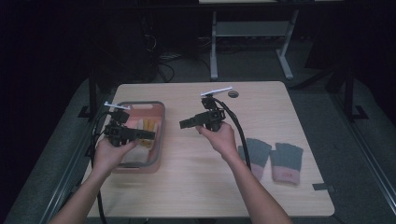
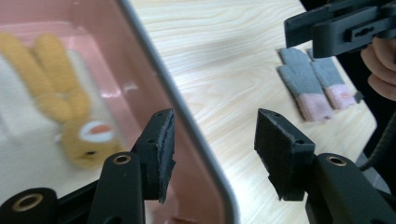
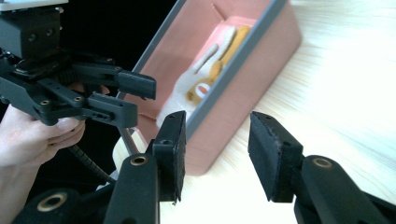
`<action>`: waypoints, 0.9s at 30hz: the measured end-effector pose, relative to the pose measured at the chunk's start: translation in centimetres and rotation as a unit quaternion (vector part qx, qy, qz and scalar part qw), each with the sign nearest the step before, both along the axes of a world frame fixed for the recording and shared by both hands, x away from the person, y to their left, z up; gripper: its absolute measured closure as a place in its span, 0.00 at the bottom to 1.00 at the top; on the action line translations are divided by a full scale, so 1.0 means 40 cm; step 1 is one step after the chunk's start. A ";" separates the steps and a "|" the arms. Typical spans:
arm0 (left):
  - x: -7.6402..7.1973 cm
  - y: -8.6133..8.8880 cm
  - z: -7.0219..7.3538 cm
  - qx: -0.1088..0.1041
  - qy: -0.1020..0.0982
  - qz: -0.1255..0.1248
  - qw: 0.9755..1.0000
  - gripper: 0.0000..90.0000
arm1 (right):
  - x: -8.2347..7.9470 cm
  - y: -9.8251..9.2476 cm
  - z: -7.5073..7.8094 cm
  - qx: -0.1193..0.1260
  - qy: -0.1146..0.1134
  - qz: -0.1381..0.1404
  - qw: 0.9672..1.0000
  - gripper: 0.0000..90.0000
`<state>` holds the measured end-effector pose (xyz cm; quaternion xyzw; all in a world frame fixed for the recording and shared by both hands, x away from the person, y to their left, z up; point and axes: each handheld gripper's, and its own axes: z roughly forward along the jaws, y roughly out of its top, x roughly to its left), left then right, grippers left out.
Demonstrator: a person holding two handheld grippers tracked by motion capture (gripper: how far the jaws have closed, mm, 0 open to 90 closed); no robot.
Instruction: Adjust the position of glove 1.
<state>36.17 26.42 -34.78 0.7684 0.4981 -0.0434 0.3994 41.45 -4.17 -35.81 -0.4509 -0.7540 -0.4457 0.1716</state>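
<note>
Dark floor and the metal legs of another desk [image 1: 252, 35] lie beyond a pale wood-grain surface [image 1: 201, 186], with cables trailing in the shadow behind it and a small round port [image 1: 233, 94] set in the far edge. At the left side of that surface stands a pink rectangular plastic bin with a grey rim [image 1: 161, 135], and in it lie white and yellow knitted gloves with an orange-and-white patch [image 2: 70, 121], bunched on the bin's floor, which suggests they have been dropped there as a sorted pair. The left gripper [image 1: 144, 136] hangs over the bin's right-hand rim with its jaws released and nothing between them; in the left gripper view the rim runs just under the gap. The right gripper [image 1: 184, 123] hovers over bare wood just right of the bin, pointing toward it, jaws likewise parted and empty, with the bin's outer wall ahead of them in the right gripper view. Well apart, near the right edge, a pair of grey knitted gloves with pink cuffs [image 1: 271, 158] lies flat and side by side, fingers pointing away from the person, probably waiting to be collected next. Both hands look poised between jobs rather than gripping.
</note>
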 end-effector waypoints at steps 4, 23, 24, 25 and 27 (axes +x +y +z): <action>0.000 -0.037 0.003 0.001 -0.005 -0.014 1.000 0.50 | -0.010 -0.041 -0.007 0.002 0.002 -0.014 1.000 0.62; -0.007 -0.139 0.003 -0.002 -0.011 -0.046 0.999 0.47 | -0.053 -0.156 -0.023 -0.002 0.003 -0.044 0.999 0.60; -0.009 -0.149 0.003 -0.003 -0.012 -0.050 0.999 0.47 | -0.058 -0.166 -0.023 -0.001 0.004 -0.047 0.999 0.59; -0.010 -0.155 0.003 -0.005 -0.012 -0.049 0.999 0.47 | -0.060 -0.171 -0.024 -0.003 0.003 -0.048 0.999 0.59; -0.011 -0.159 0.004 -0.003 -0.013 -0.051 0.999 0.46 | -0.061 -0.176 -0.025 -0.005 0.003 -0.049 0.999 0.59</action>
